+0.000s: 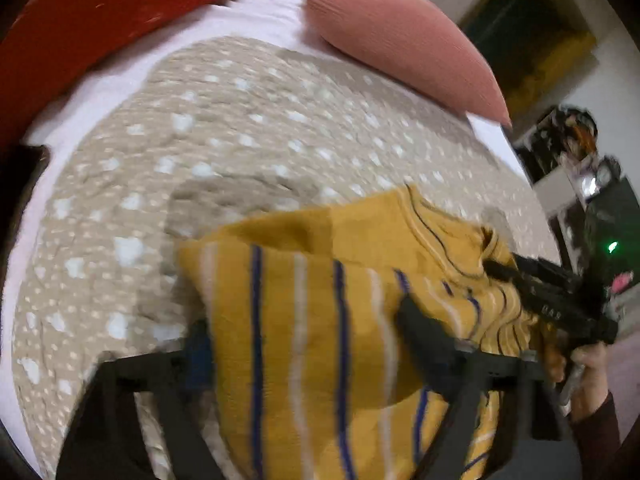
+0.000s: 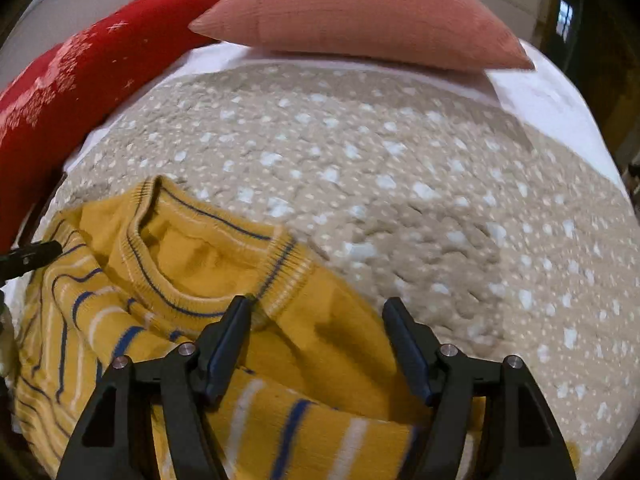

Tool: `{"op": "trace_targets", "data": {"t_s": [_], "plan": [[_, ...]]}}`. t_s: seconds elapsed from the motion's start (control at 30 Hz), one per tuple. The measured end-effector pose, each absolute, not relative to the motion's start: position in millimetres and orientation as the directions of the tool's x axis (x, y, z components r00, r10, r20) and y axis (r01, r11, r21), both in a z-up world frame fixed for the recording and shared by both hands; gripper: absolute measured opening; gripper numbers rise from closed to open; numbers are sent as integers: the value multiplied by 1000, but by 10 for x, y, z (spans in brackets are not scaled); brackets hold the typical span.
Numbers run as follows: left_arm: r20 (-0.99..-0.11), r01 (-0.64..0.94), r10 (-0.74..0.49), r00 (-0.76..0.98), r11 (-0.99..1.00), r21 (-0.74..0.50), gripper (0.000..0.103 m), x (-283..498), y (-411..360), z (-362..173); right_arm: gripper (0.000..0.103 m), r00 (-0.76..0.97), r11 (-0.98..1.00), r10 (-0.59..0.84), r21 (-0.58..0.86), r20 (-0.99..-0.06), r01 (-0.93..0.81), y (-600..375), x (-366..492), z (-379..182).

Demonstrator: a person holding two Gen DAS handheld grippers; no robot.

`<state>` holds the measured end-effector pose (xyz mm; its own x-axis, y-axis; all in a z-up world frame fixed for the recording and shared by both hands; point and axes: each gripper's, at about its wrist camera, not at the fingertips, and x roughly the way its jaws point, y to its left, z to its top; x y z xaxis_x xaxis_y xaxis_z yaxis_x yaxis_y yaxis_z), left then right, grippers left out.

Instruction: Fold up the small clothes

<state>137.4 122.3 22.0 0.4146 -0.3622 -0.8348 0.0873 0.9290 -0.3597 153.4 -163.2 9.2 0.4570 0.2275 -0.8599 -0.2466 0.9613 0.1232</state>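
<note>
Barely begun: the yellow striped sweater (image 2: 192, 280) lies bunched on the dotted bedspread (image 2: 400, 168).

Right gripper (image 2: 316, 312) stands with its jaws apart, cloth between them just beside the sweater's collar, not pinched. Left gripper (image 1: 304, 328) has sweater cloth draped across its fingers; whether it clamps I cannot tell. Beyond the sweater lie a pink pillow (image 2: 360, 12) and red blanket (image 2: 80, 80). No fold is visible; spreading flat and all folds remain.

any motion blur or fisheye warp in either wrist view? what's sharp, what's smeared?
Left wrist: heavy motion blur, the yellow striped sweater and dotted beige bedspread smeared; bed edge bowed, corners vignetted black. Right wrist: sharper, the right gripper crisp, the sweater's collar readable, stripes near the bottom edge blurred; the pink pillow curves with the lens. No glare in either, soft shadows only.
</note>
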Motion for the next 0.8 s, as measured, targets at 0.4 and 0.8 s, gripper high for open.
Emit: {"op": "trace_targets", "data": {"t_s": [0.4,0.8], "plan": [[-814,31,-212,541,972,-233,12,1595,1030,983,9,605,969,244,167,-758,-181,-1779,1573,937],[-863,-83,-99,496,984,-160,22,2126,1216,645,25,589,985,147,173,-795,-11,-2017,2194,683]]}}
